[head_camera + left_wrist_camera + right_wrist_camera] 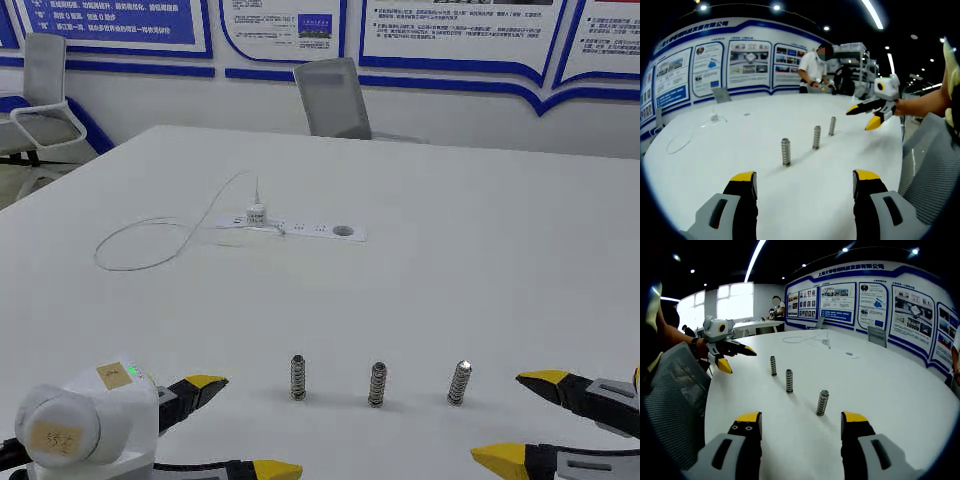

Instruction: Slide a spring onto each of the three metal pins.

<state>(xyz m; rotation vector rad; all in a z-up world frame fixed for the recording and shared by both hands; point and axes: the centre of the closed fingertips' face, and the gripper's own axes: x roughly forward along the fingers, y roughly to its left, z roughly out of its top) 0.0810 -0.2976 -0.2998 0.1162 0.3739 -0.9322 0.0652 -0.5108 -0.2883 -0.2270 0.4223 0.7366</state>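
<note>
Three upright metal pins stand in a row on the white table, each with a coil spring around it: the left pin (298, 377), the middle pin (377, 384) and the right pin (459, 382). The same row shows in the left gripper view, nearest pin (785, 151) first, and in the right gripper view, nearest pin (822, 402) first. My left gripper (245, 425) (803, 184) is open and empty, near the table's front edge left of the pins. On the right of the pins, my right gripper (520, 418) (800, 425) is open and empty too.
A white power strip (300, 229) with a plugged adapter and a looping white cable (150, 245) lies mid-table. Grey chairs (335, 98) stand behind the far edge. A person (814, 70) stands at another table in the background.
</note>
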